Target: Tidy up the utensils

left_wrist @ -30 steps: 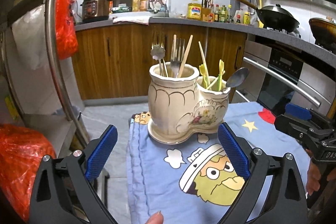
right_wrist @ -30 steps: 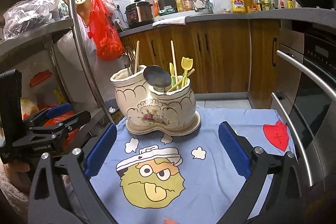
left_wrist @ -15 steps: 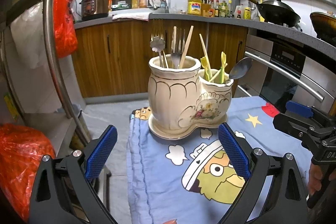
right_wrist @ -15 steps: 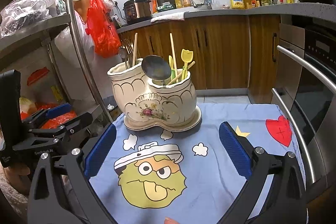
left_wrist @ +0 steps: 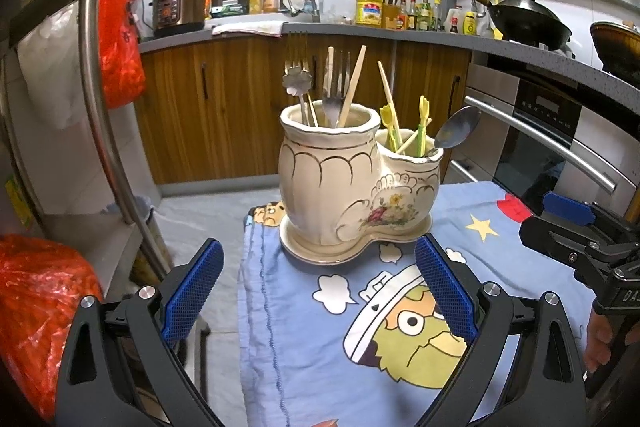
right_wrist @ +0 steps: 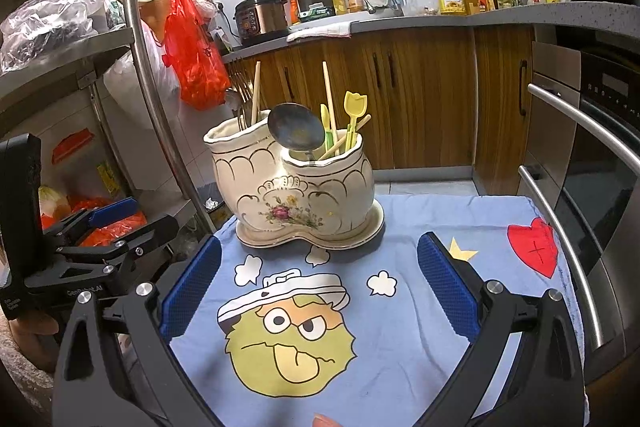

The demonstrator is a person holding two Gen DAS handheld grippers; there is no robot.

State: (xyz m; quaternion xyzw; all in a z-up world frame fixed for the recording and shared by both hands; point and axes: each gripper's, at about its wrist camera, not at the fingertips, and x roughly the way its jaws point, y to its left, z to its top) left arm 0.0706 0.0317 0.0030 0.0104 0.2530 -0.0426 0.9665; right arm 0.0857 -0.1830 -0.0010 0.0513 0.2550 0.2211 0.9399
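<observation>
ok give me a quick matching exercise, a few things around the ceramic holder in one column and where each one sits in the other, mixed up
Things:
1. metal spoon
2. metal forks
3. ceramic utensil holder
4. red heart print

Places:
A. on the blue cartoon cloth, between the two open hand-held grippers' views
B. in the taller compartment
C. in the shorter compartment, bowl up
D. on the cloth's right side in the right wrist view

Pairs: 1-C, 2-B, 3-A, 4-D
</observation>
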